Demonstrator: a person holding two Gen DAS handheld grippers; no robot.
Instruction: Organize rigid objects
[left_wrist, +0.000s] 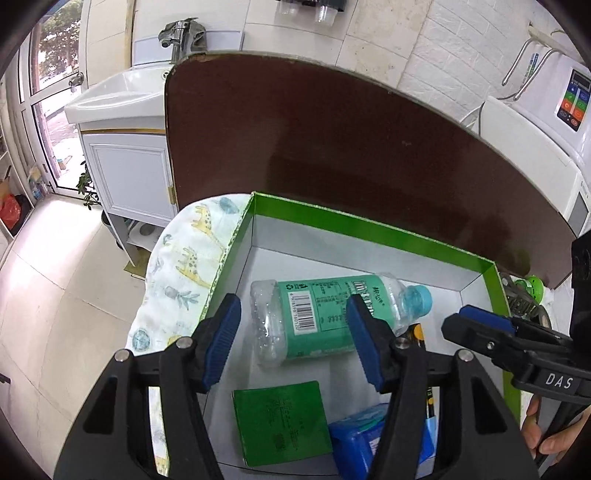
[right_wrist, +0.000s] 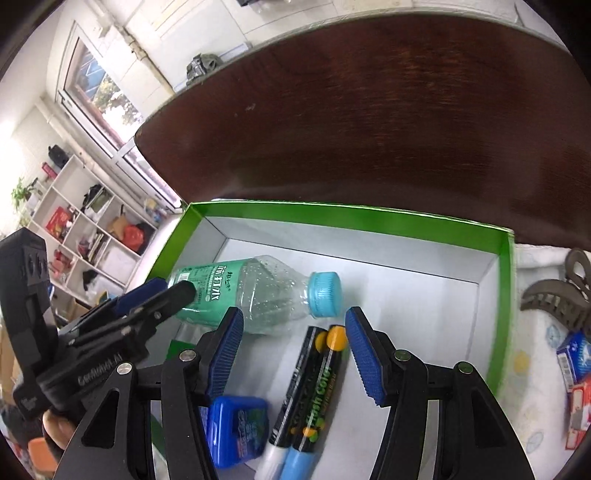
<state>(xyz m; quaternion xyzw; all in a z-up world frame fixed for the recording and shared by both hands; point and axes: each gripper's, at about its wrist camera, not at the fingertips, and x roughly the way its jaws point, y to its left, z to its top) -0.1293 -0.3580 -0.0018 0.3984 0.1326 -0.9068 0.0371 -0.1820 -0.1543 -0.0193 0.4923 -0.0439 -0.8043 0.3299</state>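
A green cardboard box with a white inside stands on a giraffe-print cloth. In it lie a clear bottle with a green label and blue cap, a green card, a blue case and two black markers. My left gripper hovers open over the bottle's body, its left pad clear of it. My right gripper stands open over the markers, holding nothing.
The box sits at the near edge of a dark brown table. Right of the box on the cloth lie a grey hair claw and small blue and red packets. A white sink cabinet stands beyond the table's left end.
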